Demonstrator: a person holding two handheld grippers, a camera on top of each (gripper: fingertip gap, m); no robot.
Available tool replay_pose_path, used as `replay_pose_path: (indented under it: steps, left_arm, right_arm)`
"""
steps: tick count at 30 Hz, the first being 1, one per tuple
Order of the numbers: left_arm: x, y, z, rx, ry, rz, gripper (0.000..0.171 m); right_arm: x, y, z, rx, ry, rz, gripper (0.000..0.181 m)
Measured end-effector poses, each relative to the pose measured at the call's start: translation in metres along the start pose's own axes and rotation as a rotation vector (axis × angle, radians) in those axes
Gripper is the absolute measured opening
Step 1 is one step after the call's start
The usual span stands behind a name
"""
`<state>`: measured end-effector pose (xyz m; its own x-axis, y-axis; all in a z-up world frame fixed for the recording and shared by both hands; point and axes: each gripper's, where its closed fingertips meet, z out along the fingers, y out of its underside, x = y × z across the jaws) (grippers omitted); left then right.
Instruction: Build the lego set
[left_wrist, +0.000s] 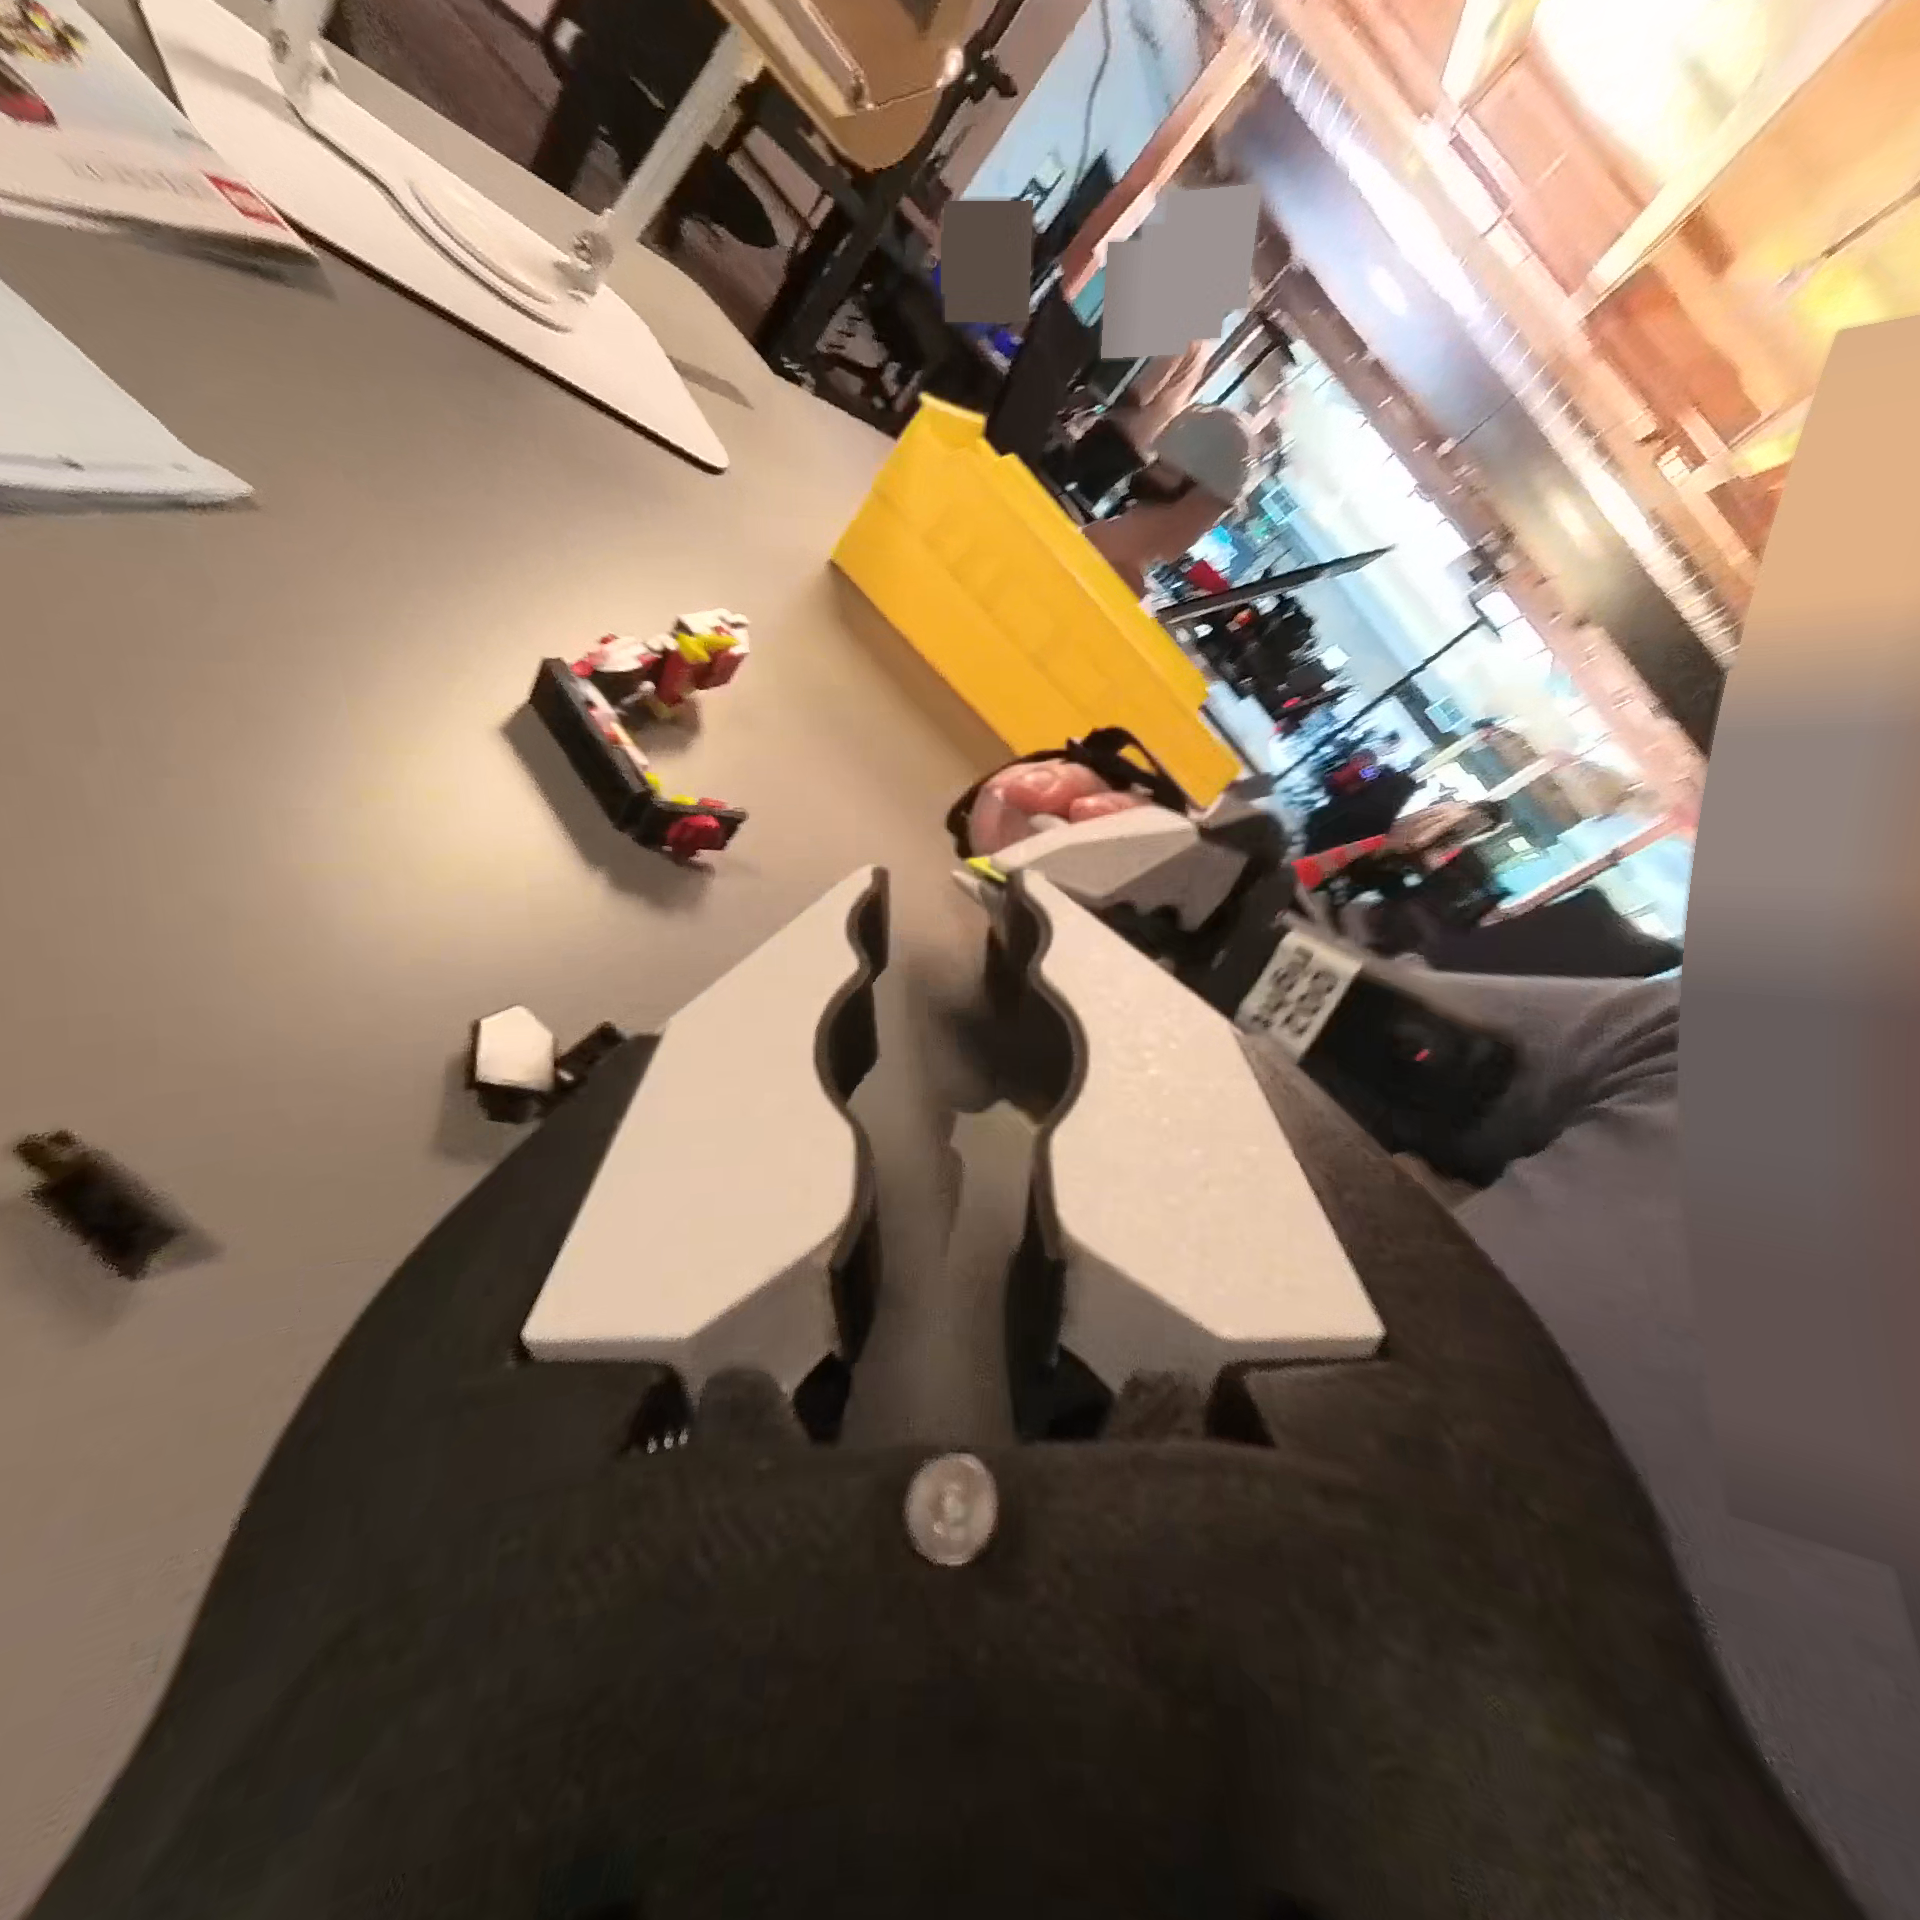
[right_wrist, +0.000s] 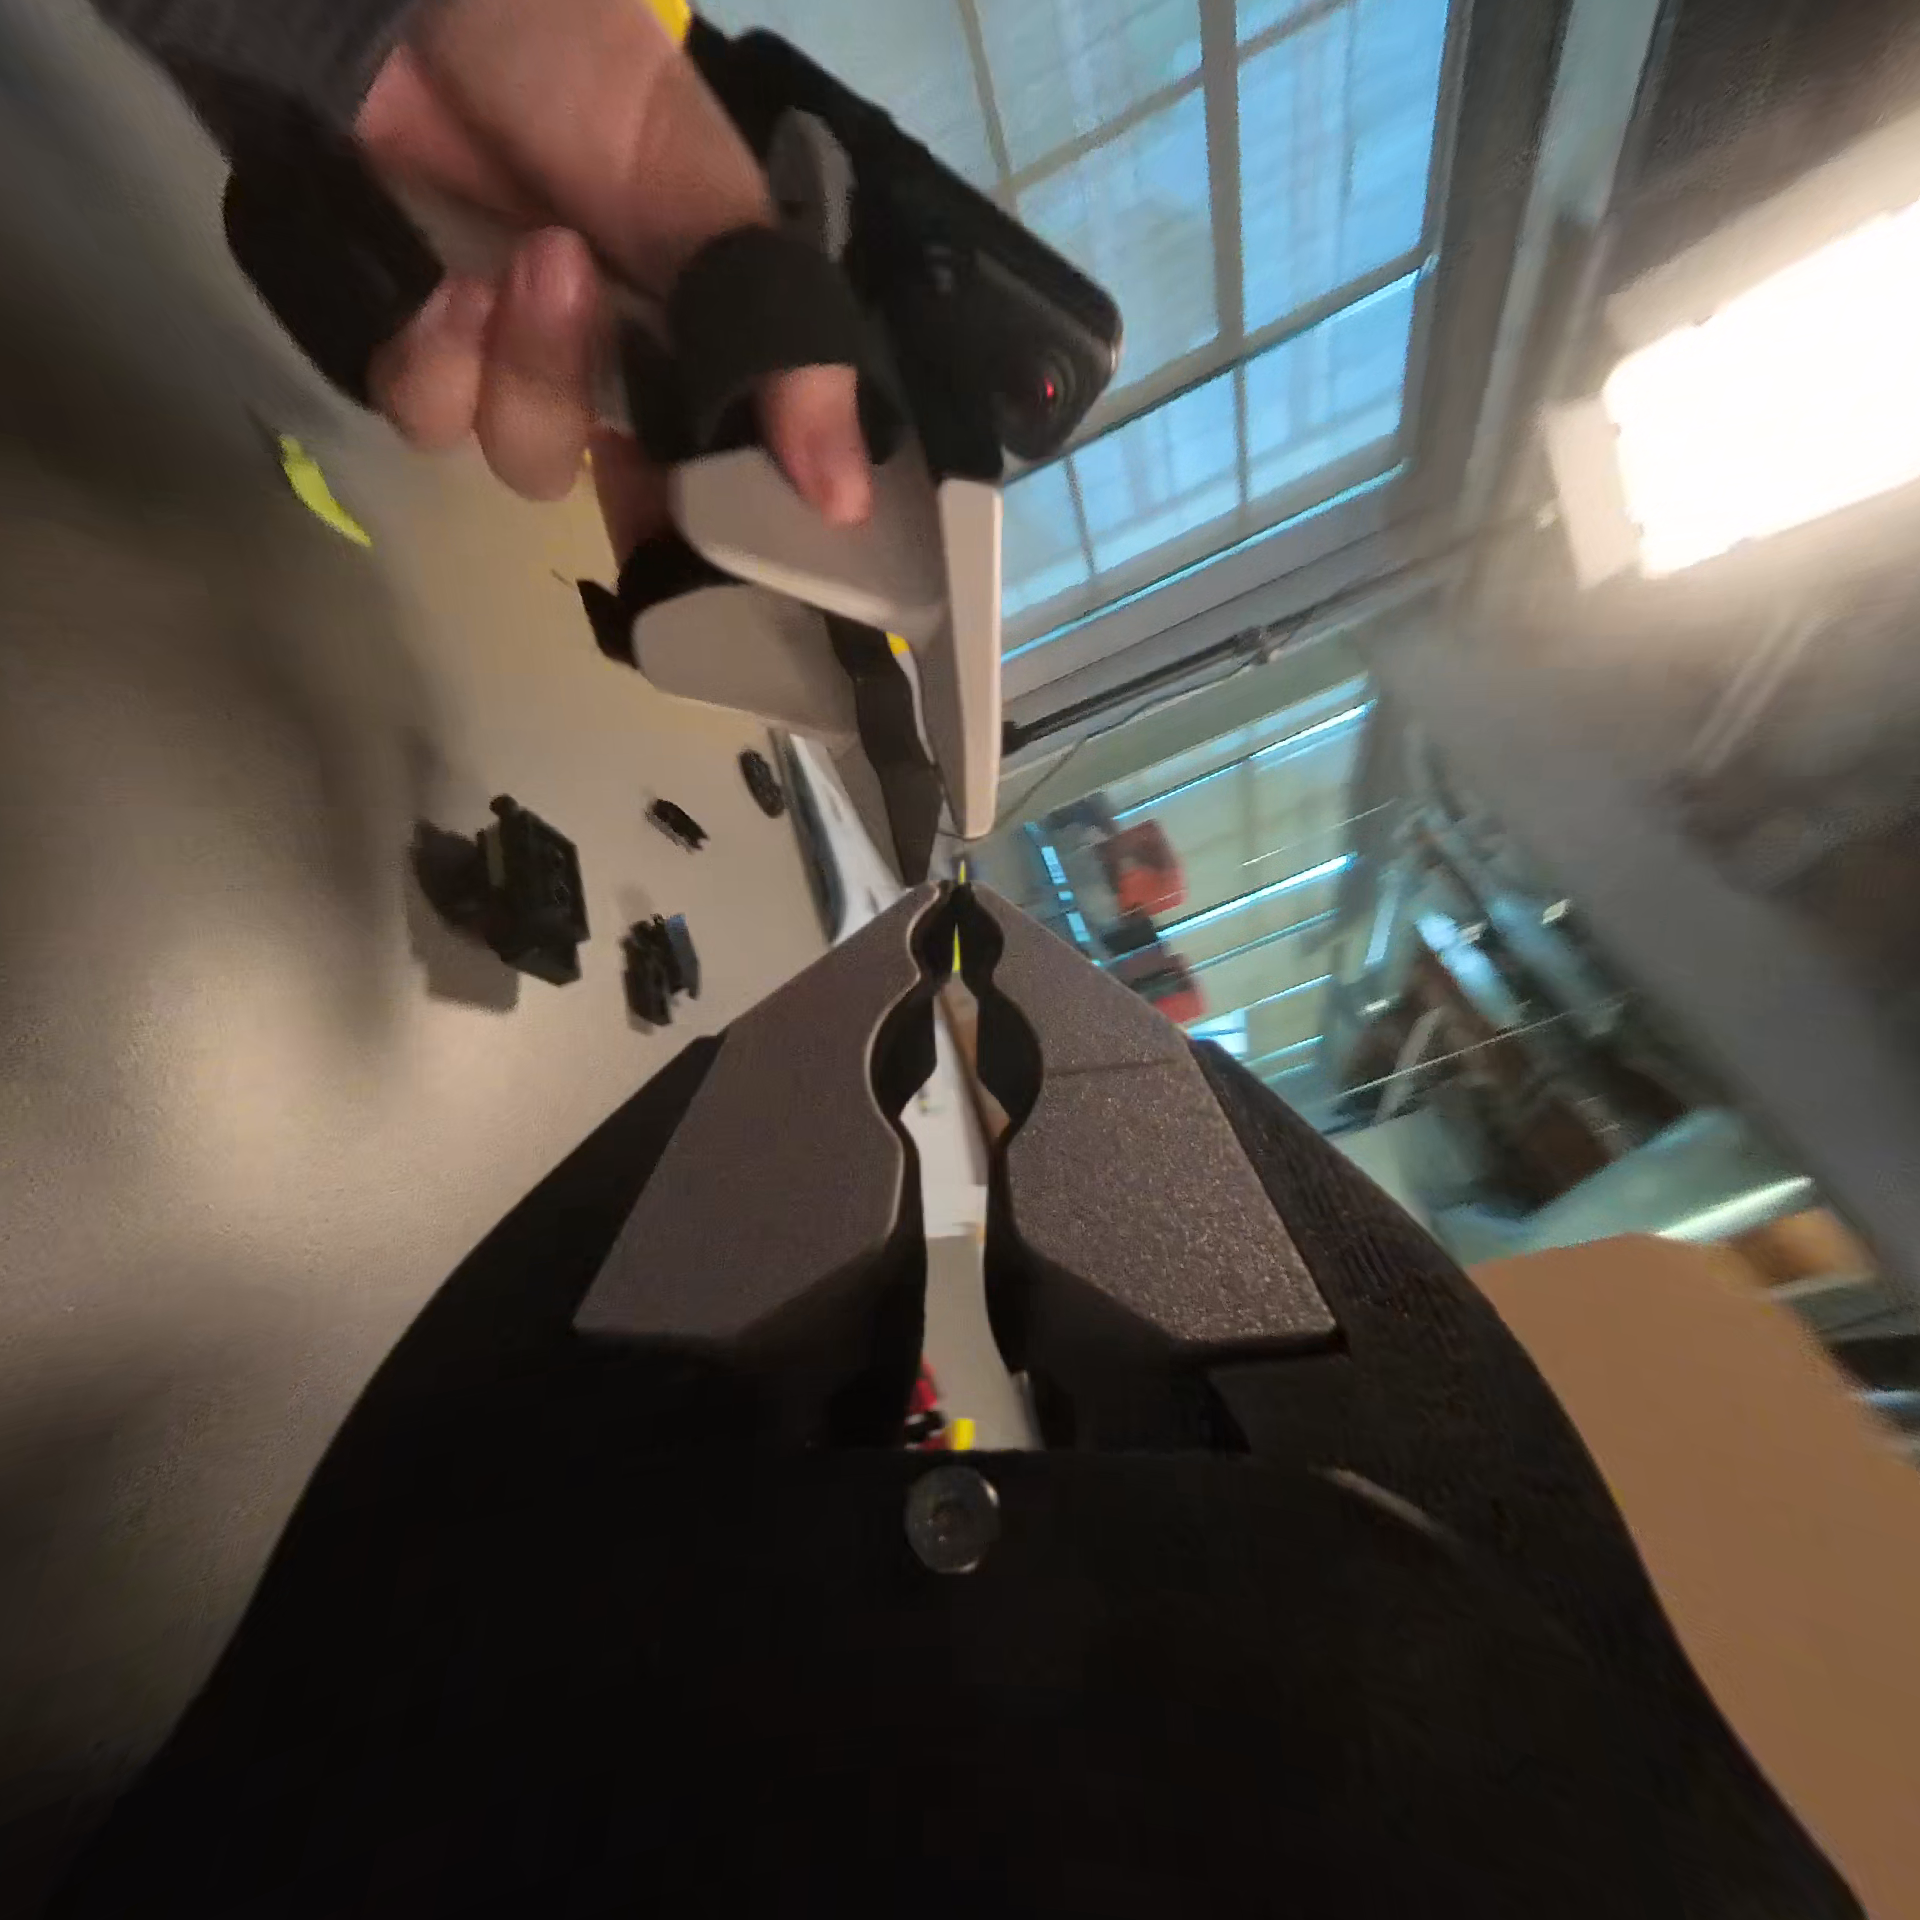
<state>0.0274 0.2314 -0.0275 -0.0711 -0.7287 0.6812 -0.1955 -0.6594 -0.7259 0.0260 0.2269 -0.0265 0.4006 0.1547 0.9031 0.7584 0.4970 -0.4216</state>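
My right gripper (right_wrist: 954, 906) is shut on a thin yellow Lego piece (right_wrist: 956, 940), held above the table. My left gripper (left_wrist: 956, 894) is open and empty, and its fingertips meet the right gripper's tips. In the left wrist view the right gripper (left_wrist: 982, 873) comes in from the right with the yellow piece (left_wrist: 979, 869) at its tip, right at the mouth of my open left jaws. The right wrist view shows the left gripper (right_wrist: 943, 842) from the side, held by a hand (right_wrist: 561, 187). A partly built red, black, yellow and white Lego model (left_wrist: 644, 727) lies on the table (left_wrist: 312, 644).
A yellow bin (left_wrist: 1018, 623) stands behind the model. A white and black piece (left_wrist: 514, 1060) and a dark piece (left_wrist: 99, 1195) lie at the left. Booklets (left_wrist: 94, 135) and a white board (left_wrist: 468, 239) lie at the far left. Black pieces (right_wrist: 509, 894) (right_wrist: 660, 961) lie on the table. My left and right fingertips are right by each other.
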Motion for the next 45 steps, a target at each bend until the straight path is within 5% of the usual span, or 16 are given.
replay_pose_path:
  steps: [6, 17, 29, 45]
  left_arm:
    - [0.000, 0.002, 0.000, 0.021, 0.042, -0.067, 0.020]
    - [0.012, 0.007, 0.004, 0.016, 0.100, -0.051, 0.011]
    - [0.031, 0.004, 0.003, 0.031, 0.293, -0.214, 0.012]
    - [0.021, 0.007, 0.000, -0.016, 0.162, -0.031, 0.000]
  right_arm:
    - [0.001, -0.007, -0.003, 0.002, 0.098, -0.237, 0.000]
    - [0.004, -0.013, -0.006, 0.013, 0.145, -0.318, 0.000]
    - [0.003, -0.021, -0.009, 0.037, 0.176, -0.435, 0.000]
    - [-0.005, -0.019, -0.008, 0.036, 0.148, -0.464, 0.000]
